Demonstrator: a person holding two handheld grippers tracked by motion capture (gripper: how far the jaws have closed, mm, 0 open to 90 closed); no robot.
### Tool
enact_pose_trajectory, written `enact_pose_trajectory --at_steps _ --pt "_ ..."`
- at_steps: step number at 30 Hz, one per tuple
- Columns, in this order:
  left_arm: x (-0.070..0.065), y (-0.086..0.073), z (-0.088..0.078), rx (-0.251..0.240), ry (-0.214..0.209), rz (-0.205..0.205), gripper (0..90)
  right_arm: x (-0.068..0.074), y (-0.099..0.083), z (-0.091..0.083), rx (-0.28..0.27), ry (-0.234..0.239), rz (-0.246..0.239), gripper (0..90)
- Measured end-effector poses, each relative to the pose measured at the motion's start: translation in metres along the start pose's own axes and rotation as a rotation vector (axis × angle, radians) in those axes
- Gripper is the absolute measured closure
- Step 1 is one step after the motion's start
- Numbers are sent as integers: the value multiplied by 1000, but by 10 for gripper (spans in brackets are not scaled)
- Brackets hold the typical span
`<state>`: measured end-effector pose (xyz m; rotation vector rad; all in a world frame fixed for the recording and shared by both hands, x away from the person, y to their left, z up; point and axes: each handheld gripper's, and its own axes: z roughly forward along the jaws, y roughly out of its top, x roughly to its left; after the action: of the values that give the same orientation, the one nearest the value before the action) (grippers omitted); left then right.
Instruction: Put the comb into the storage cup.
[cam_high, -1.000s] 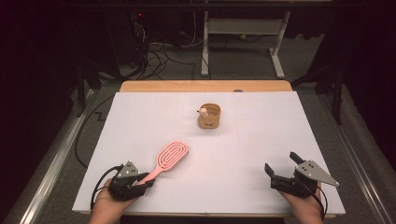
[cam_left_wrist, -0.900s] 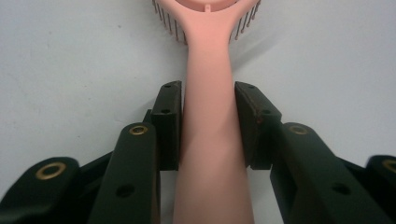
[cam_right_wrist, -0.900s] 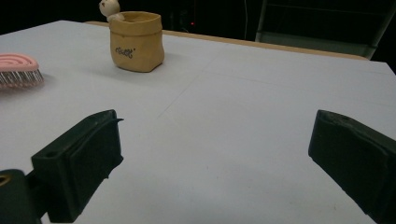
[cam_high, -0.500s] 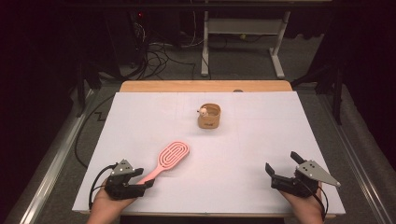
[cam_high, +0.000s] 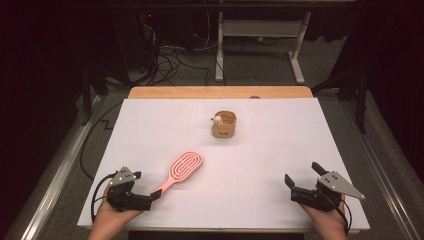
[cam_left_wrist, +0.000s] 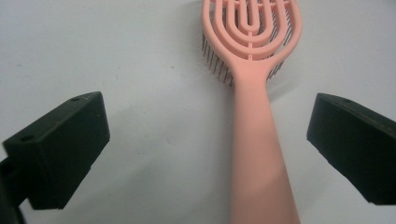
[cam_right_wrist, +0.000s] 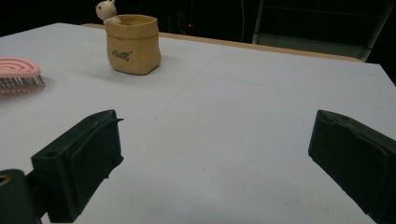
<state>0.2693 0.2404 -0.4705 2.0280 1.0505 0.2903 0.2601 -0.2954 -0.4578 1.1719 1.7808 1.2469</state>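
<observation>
Two grippers sit at the near edge of the white table (cam_high: 280, 130) in the high view, each held in a hand. Left gripper (cam_high: 152, 196) at near-left, jaws apart, the pink brush's (cam_high: 181, 170) handle end lying between them; brush lies flat, head angled away toward table centre. Right gripper (cam_high: 303, 176) at near-right, jaws spread wide, nothing between them, well apart from everything else. Tan pot (cam_high: 224, 124) with a small pale figure at its rim stands upright past mid-table, well clear of the brush. Floor beyond: cables (cam_high: 172, 60) and a white stand frame (cam_high: 260, 40). Left gripper view: left gripper (cam_left_wrist: 210, 135) jaws open on either side of the brush (cam_left_wrist: 254, 107) handle, which runs up nearer one jaw than the other; neither jaw touches it; bristles face down on the table (cam_left_wrist: 140, 70). Right gripper view: right gripper (cam_right_wrist: 215, 149) jaws wide apart over bare table (cam_right_wrist: 261, 102); pot (cam_right_wrist: 132, 43) upright far ahead, figure peeking over its rim; brush head (cam_right_wrist: 19, 72) at the frame edge, bristles down.
</observation>
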Motion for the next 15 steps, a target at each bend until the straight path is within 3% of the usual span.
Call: enact_pose_trajectory --at_steps 6,10,13,14,15 --pt "-5 14 -1 27 11 40 0 -2 1 -2 -9 -5 11 32" --pt "-8 32 -3 72 30 75 0 -3 1 -3 -10 -7 17 32" --pt "-7 38 -2 91 24 77 0 -3 1 -4 -12 -5 19 33" --pt "-8 43 0 112 -4 70 0 -3 1 -4 -14 -6 17 33" --pt "-8 43 0 112 -4 70 0 -3 1 -4 -15 -7 19 33"
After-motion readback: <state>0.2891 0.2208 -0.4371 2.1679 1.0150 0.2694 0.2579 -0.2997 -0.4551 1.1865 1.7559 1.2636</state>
